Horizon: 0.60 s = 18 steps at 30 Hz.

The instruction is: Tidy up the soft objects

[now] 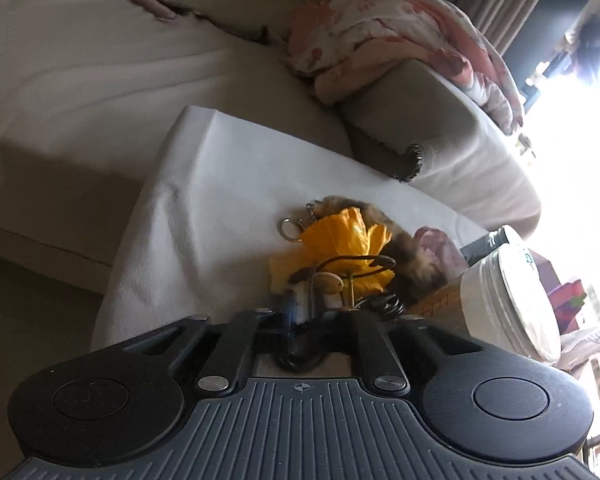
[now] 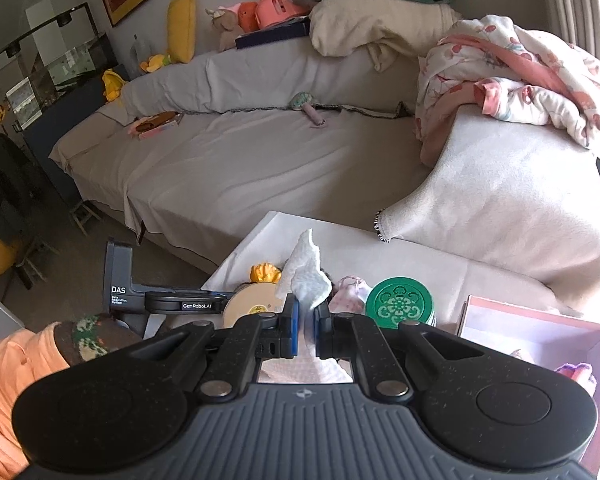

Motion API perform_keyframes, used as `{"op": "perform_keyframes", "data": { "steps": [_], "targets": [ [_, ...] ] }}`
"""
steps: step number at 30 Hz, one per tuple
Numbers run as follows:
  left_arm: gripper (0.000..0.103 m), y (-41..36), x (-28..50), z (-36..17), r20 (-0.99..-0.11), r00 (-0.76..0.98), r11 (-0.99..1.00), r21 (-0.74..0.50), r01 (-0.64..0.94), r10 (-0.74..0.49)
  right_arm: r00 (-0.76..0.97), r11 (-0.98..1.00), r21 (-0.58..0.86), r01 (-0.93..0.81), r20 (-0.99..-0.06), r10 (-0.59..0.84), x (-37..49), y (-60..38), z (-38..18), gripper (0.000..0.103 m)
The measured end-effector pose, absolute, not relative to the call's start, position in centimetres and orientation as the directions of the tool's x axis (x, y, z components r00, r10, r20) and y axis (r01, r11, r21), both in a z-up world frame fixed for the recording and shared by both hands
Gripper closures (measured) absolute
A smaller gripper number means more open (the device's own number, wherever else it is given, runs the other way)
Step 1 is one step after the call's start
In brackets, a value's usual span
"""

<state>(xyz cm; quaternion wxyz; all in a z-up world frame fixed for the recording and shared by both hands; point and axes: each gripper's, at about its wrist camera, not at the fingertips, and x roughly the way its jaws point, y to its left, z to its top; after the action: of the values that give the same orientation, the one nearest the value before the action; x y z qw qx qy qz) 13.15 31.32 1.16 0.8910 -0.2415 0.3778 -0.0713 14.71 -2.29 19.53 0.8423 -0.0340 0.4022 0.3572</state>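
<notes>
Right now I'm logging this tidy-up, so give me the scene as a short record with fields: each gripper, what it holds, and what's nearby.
right gripper: shut on white tissue
left gripper: fingers shut; anything pinched is too cluttered to tell
ahead of left gripper: yellow plastic bag, furry keychain toy
on table: green round lid, pink box
behind: sofa with floral blanket

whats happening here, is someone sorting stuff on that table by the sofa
A person holds a two-finger tool in each hand over a white-covered table beside the sofa. The right tool is shut on a white tissue that sticks up between its fingers. The left tool is shut, low over a small pile with a yellow soft toy; what it grips is unclear.
</notes>
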Motion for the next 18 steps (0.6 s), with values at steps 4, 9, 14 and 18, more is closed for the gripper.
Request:
{"op": "perform_keyframes", "data": {
  "steps": [4,9,14,18],
  "targets": [
    [0.096,29.5,11.4,2.9,-0.537,0.819,0.949,-0.313,0.027,-0.2,0.43,0.743,0.232,-0.628,-0.692,0.58,14.4,-2.4,19.7,0.096],
    [0.097,28.5,9.9,7.3,-0.388,0.9,0.962,-0.253,0.101,-0.197,0.467,0.757,0.247,-0.605,-0.66,0.588,14.4,-3.6,21.1,0.096],
    [0.096,27.8,9.0,12.2,-0.327,0.925,0.967,-0.221,0.128,-0.197,0.51,0.754,0.265,-0.602,-0.599,0.618,13.7,-5.7,23.3,0.096],
    [0.094,28.1,10.6,11.1,-0.502,0.839,0.956,-0.286,0.069,-0.211,0.489,0.749,0.264,-0.608,-0.619,0.615,13.3,-5.7,22.2,0.096]
  ]
}}
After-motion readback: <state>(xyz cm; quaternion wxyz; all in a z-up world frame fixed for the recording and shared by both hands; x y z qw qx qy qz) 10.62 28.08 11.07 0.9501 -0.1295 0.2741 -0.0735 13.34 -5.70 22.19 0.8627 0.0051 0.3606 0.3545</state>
